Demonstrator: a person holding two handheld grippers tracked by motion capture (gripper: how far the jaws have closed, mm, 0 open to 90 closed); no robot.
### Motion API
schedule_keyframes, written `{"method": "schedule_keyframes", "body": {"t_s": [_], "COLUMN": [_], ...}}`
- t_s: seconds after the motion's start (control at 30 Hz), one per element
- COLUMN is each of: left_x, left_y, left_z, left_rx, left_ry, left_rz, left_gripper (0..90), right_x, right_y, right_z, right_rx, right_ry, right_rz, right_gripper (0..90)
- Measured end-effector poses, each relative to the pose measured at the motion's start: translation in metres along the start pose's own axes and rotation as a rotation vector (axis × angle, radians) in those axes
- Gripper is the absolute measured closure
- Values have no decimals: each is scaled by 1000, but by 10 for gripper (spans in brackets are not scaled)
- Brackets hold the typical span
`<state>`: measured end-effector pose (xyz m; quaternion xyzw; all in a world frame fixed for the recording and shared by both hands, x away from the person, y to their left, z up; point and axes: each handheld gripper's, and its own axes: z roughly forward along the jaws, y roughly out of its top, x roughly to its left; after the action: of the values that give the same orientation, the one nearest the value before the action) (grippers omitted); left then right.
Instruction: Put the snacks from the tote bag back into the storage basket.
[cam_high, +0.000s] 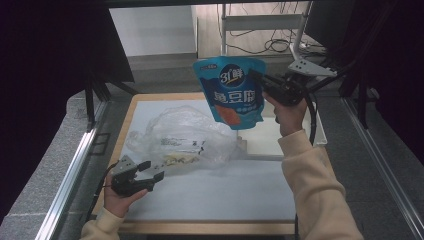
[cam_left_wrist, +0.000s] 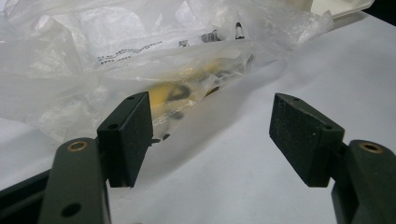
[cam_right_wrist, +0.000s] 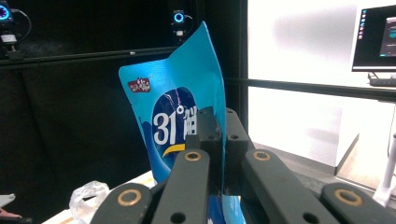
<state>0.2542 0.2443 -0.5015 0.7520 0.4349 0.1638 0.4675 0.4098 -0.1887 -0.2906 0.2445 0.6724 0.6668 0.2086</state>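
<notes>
Left hand-held gripper (cam_high: 156, 171) — wide apart, empty | right hand-held gripper (cam_high: 261, 82) — clamped on blue pouch (cam_high: 232, 95)

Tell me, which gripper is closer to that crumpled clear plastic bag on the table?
Left. The left gripper sits just in front of the clear plastic bag, jaws open toward it, not touching. The right gripper is raised above the table, pinching a blue pouch.
</notes>
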Motion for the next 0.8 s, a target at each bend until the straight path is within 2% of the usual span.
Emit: {"method": "schedule_keyframes", "body": {"t_s": [0.7,0.8], "left_x": [0,0], "left_y": [0,0], "left_z": [0,1], "left_rx": [3,5], "left_ry": [2,3], "left_rz": [0,1], "left_gripper": [303,303], "right_x": [-27,-32], "right_y": [-4,-6], "right_z": [-19,-21], "right_rx": [-3,1], "right_ry": [-97,-114], "right_rz": [5,18], "right_gripper": [892,893]}}
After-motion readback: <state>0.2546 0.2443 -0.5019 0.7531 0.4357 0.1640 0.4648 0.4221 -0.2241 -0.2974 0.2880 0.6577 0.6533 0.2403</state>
